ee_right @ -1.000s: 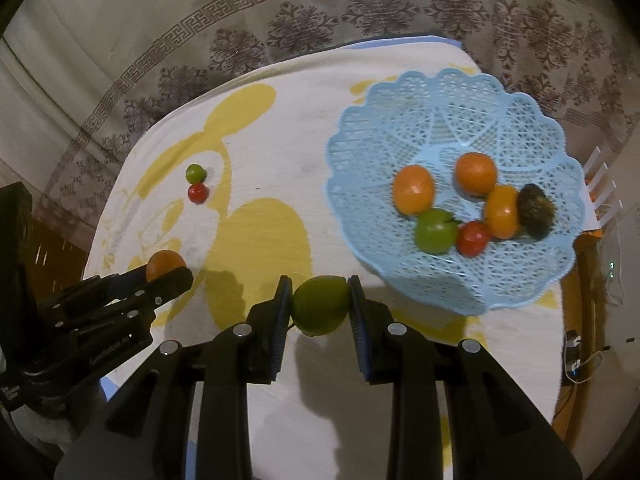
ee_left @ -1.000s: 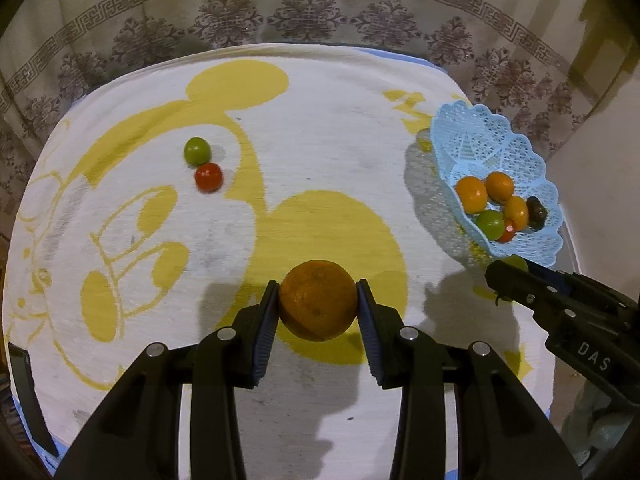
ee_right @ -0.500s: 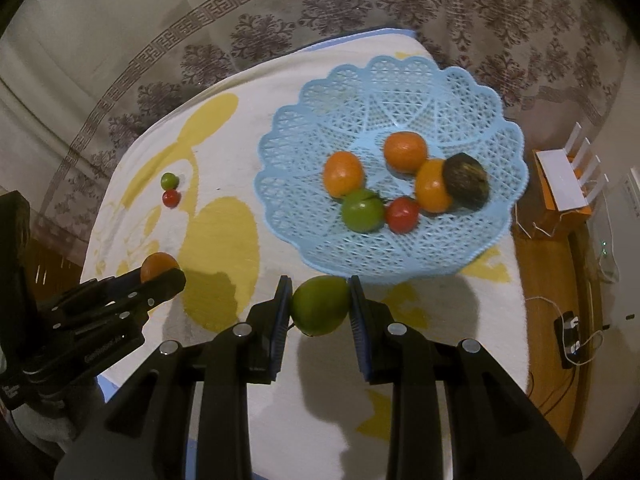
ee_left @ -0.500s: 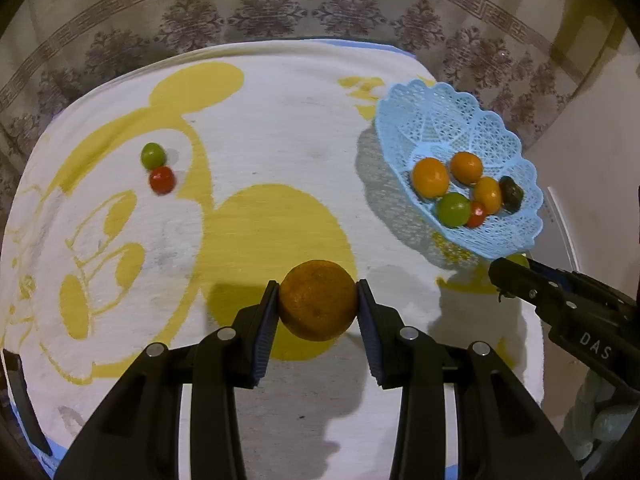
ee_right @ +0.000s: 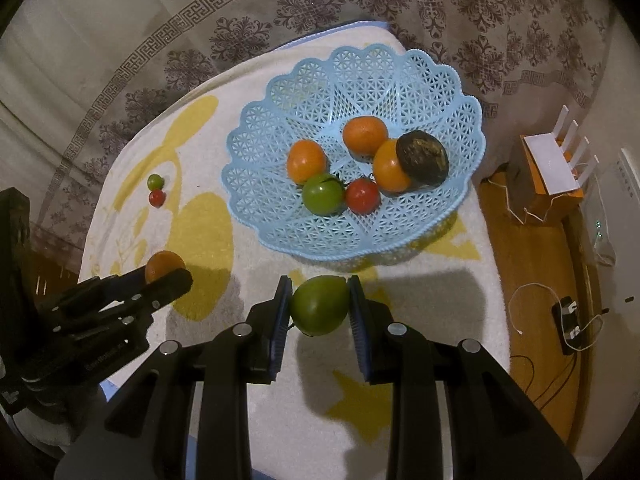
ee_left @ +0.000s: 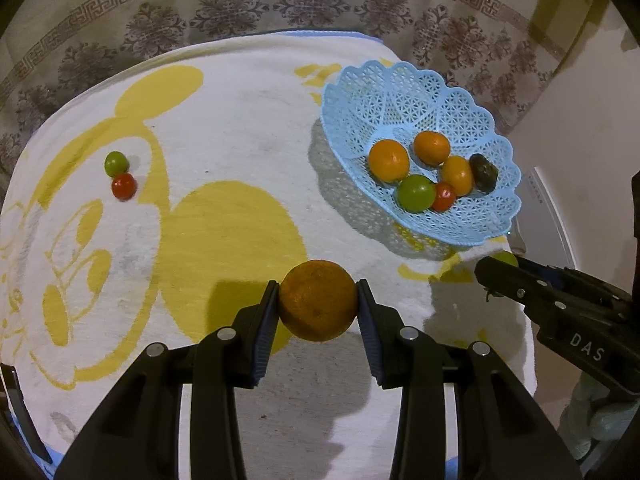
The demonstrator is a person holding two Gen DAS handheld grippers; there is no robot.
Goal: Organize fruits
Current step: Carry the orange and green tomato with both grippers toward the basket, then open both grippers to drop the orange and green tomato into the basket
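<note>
Basket (ee_right: pixel 280 236) lies just ahead of our right gripper (ee_right: pixel 319 306), which pinches a green fruit (ee_right: pixel 319 305), its near rim almost under the fingertips. Our left gripper (ee_left: pixel 318 306), clamped on an orange (ee_left: pixel 318 306), has the basket ahead and well to its right, so we judge the right hand nearer.

1. Your left gripper (ee_left: pixel 318 308) is matte black plastic, its two thick fingers widening toward 6 o'clock.
2. Its inner pads (ee_left: pixel 265 328) are dark blue and finely ribbed.
3. Round silver screws sit along each finger, two per side.
4. Your right gripper (ee_right: pixel 319 306) has the same black build, blue ribbed pads and silver screws.
5. From the left wrist view, white letters "DAS" mark its side at 4 o'clock.
</note>
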